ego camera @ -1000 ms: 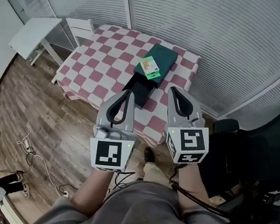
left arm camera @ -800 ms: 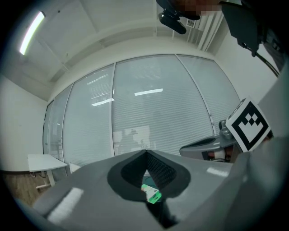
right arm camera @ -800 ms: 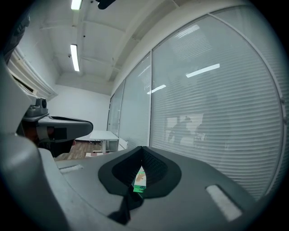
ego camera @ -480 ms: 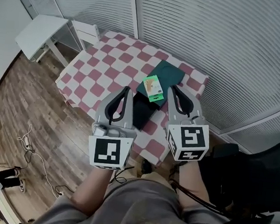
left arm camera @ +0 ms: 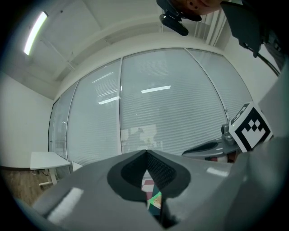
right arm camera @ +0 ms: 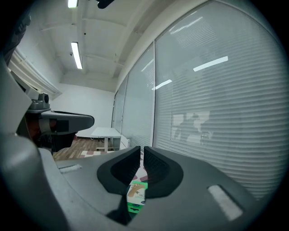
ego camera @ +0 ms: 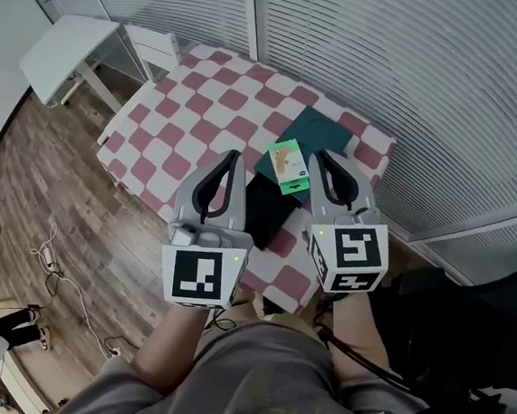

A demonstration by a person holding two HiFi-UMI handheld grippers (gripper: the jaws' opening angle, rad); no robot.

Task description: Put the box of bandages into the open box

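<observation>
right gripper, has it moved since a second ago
Yes: the right gripper moved forward across the checked table, now alongside the bandage box.

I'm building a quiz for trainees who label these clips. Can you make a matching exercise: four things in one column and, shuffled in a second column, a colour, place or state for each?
Things
1. box of bandages
2. tablecloth
3. side table
4. left tool

Descriptions
A. red and white checks
B. jaws together, nothing between them
C. green and white, lying on the dark box
D. plain white, at the head view's upper left

Pairs: 1-C, 2-A, 3-D, 4-B
</observation>
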